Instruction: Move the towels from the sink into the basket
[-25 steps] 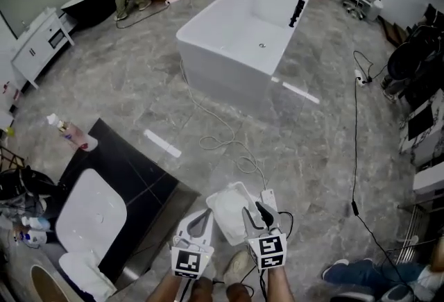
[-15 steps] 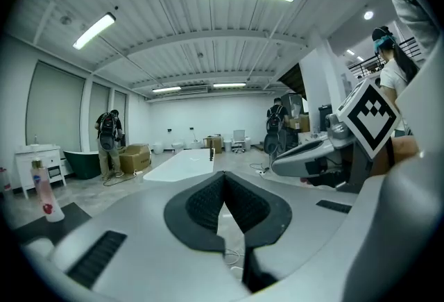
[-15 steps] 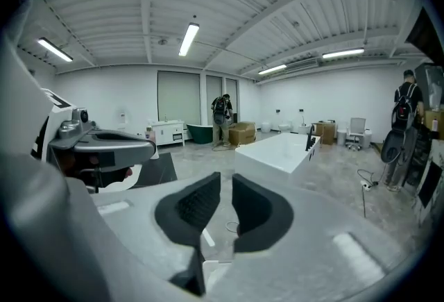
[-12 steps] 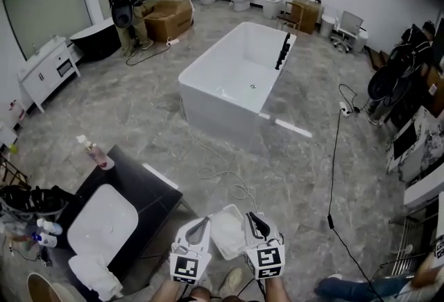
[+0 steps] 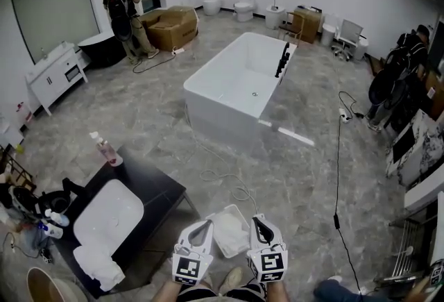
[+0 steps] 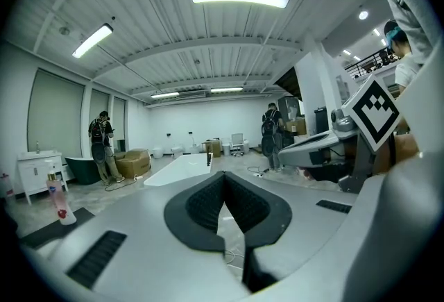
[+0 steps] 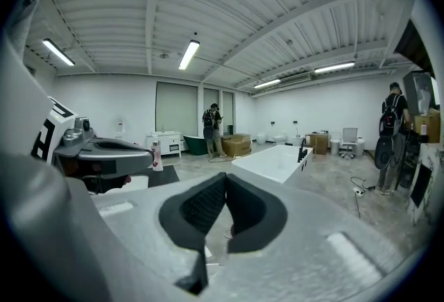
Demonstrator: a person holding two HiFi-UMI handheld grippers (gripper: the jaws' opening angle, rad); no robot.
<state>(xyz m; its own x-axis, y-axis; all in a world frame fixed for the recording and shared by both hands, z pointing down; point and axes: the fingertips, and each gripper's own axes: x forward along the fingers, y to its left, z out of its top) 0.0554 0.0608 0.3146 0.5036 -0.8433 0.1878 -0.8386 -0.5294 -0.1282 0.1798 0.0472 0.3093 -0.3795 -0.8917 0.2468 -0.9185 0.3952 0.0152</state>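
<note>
Left gripper [image 5: 202, 225] and right gripper [image 5: 258, 220], both clenched empty, above the floor basket [image 5: 229, 232]; towel [image 5: 97, 266] at bench's [image 5: 156, 191] near edge.

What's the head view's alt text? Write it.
The left gripper and right gripper, both shut and empty, the right just closed, hover above a basket on the floor. Left, a towel lies by a sink; a bathtub stands beyond.

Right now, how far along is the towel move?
Done: unclear. The basket on the floor shows white inside, possibly a towel.
In hand: nothing. The left gripper is shut and empty, and the right gripper has just closed on nothing.
Left: one white towel lies at the near end of the sink on the black counter.
</note>
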